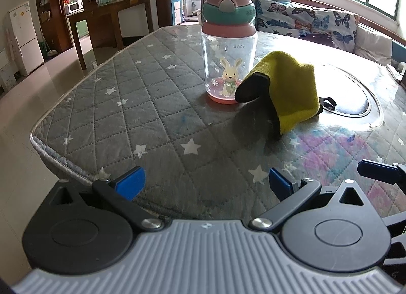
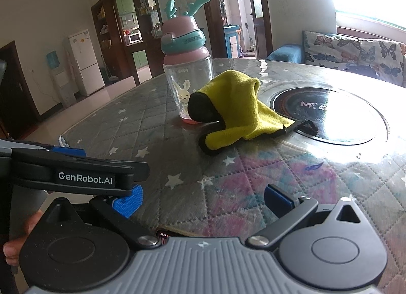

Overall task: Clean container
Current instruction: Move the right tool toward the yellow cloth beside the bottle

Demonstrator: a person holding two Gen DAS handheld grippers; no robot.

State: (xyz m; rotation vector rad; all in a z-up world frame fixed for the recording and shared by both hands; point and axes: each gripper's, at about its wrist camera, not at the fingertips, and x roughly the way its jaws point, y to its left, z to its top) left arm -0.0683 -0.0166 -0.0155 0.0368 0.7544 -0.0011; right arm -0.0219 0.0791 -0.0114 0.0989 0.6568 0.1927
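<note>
A clear child's water bottle (image 1: 229, 66) with a pink and teal antler lid and a rabbit print stands upright on the quilted table cover (image 1: 142, 106). A yellow and black cloth (image 1: 286, 88) lies bunched against its right side. In the right wrist view the bottle (image 2: 186, 71) and the cloth (image 2: 238, 106) sit ahead, the cloth to the bottle's right. My left gripper (image 1: 205, 182) is open and empty, well short of the bottle. My right gripper (image 2: 203, 200) is open and empty, short of the cloth. The left gripper's body (image 2: 83, 175) shows at the right wrist view's left.
A round dark induction plate (image 2: 327, 114) is set in the table right of the cloth. The table's left edge (image 1: 50, 149) drops to the floor. A butterfly-print sofa (image 1: 304, 22) stands behind the table. A fridge (image 1: 24, 38) and cabinets stand far left.
</note>
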